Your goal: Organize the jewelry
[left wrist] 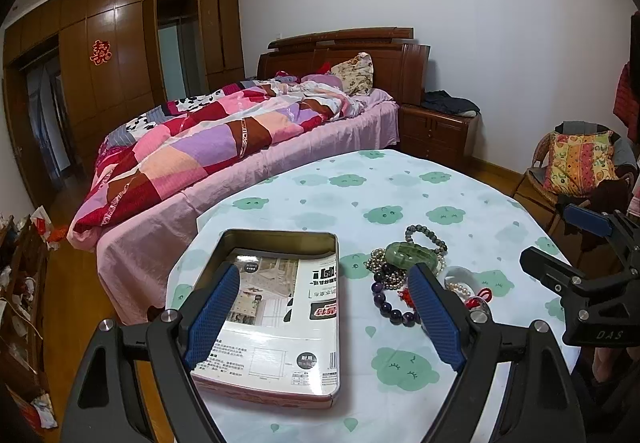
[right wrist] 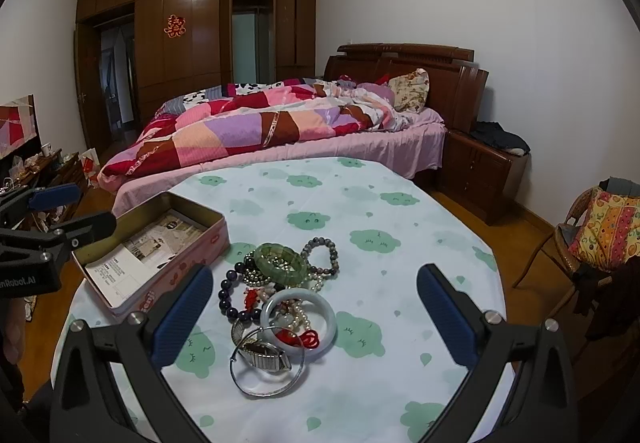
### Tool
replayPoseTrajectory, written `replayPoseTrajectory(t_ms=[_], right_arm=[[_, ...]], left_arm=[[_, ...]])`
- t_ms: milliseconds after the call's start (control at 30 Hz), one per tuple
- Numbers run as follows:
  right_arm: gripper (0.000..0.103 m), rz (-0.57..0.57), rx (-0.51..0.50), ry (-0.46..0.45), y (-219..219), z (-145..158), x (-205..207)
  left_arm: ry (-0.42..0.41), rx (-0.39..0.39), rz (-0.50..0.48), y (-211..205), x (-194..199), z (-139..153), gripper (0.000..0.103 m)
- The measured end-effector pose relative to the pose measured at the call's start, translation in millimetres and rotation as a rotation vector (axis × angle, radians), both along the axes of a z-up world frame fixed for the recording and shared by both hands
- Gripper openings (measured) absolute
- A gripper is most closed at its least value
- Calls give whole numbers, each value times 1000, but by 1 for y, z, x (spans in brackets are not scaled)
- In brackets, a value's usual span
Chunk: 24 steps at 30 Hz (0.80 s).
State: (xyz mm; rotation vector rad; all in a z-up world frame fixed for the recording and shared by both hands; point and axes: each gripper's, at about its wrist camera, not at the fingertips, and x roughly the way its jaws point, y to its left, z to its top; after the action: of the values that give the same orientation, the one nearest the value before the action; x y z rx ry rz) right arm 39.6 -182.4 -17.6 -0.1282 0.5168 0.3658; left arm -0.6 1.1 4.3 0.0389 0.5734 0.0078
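A heap of jewelry [right wrist: 276, 295] lies on the table: a green jade bangle [right wrist: 280, 262], a white bangle [right wrist: 298, 323], a purple bead bracelet [right wrist: 228, 299], a grey bead bracelet [right wrist: 326, 257], a metal watch [right wrist: 264, 357] and a thin silver bangle [right wrist: 266, 389]. An open pink tin [right wrist: 160, 255] with a printed sheet inside stands left of the heap. My right gripper [right wrist: 316, 317] is open above the heap, holding nothing. My left gripper [left wrist: 324, 315] is open above the tin [left wrist: 280, 307]; the heap [left wrist: 404, 267] lies by its right finger.
The round table [right wrist: 360, 203] has a white cloth with green clouds. A bed [right wrist: 280, 123] stands behind it, a wooden nightstand [right wrist: 484, 171] at back right, a wicker chair with a cushion [right wrist: 600, 235] at right, and cluttered shelves [right wrist: 36, 171] at left.
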Motion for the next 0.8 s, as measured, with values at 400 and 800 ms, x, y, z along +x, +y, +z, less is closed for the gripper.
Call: replayPoseTrajectory(t_ms=[400,800], right_arm=[[103,-1,-2,5,1,0,1],[103,2,-2,9,5,-6,0]], left_arm=[[-5,5,7,0,0,-3,86],[-6,8,8,0,0,-3,86]])
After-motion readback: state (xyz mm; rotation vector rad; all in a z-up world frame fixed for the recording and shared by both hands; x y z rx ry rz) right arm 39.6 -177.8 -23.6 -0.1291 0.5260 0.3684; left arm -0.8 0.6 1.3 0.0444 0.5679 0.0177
